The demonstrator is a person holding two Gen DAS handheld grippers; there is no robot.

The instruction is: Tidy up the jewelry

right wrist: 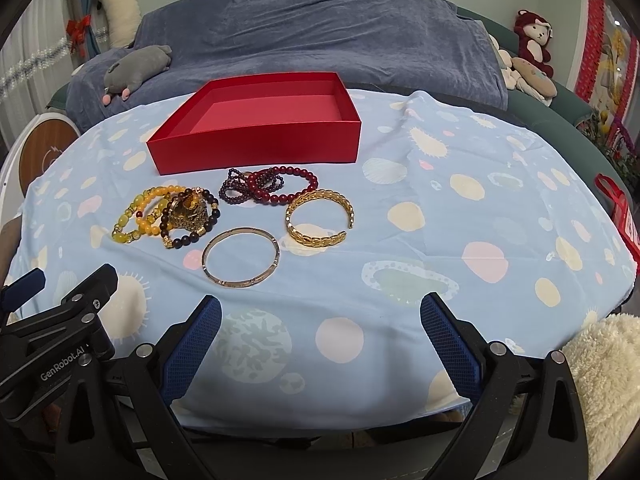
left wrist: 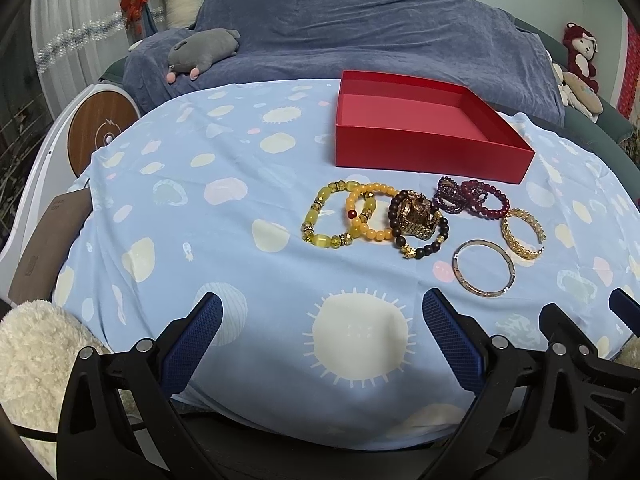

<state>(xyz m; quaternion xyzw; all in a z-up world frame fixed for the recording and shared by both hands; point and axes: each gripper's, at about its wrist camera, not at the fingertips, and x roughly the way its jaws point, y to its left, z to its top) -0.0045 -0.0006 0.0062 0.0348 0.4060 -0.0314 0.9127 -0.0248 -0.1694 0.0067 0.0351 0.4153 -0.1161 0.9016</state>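
An empty red box (left wrist: 424,148) (right wrist: 256,148) stands at the far side of the blue cloth table. In front of it lie several bracelets: yellow bead bracelets (left wrist: 340,216) (right wrist: 140,216), a dark bead bracelet around a gold watch (left wrist: 418,222) (right wrist: 190,216), dark red bead bracelets (left wrist: 472,198) (right wrist: 272,186), a gold cuff (left wrist: 522,232) (right wrist: 320,220) and a thin metal bangle (left wrist: 484,266) (right wrist: 241,258). My left gripper (left wrist: 322,312) and right gripper (right wrist: 320,312) are both open and empty, near the table's front edge, short of the jewelry.
The left gripper shows at the left of the right wrist view (right wrist: 60,312). A blue-covered sofa (left wrist: 360,32) with plush toys (left wrist: 204,54) lies behind the table. Fluffy cream fabric (right wrist: 600,380) sits at the front right, a brown card (left wrist: 48,248) at the left edge.
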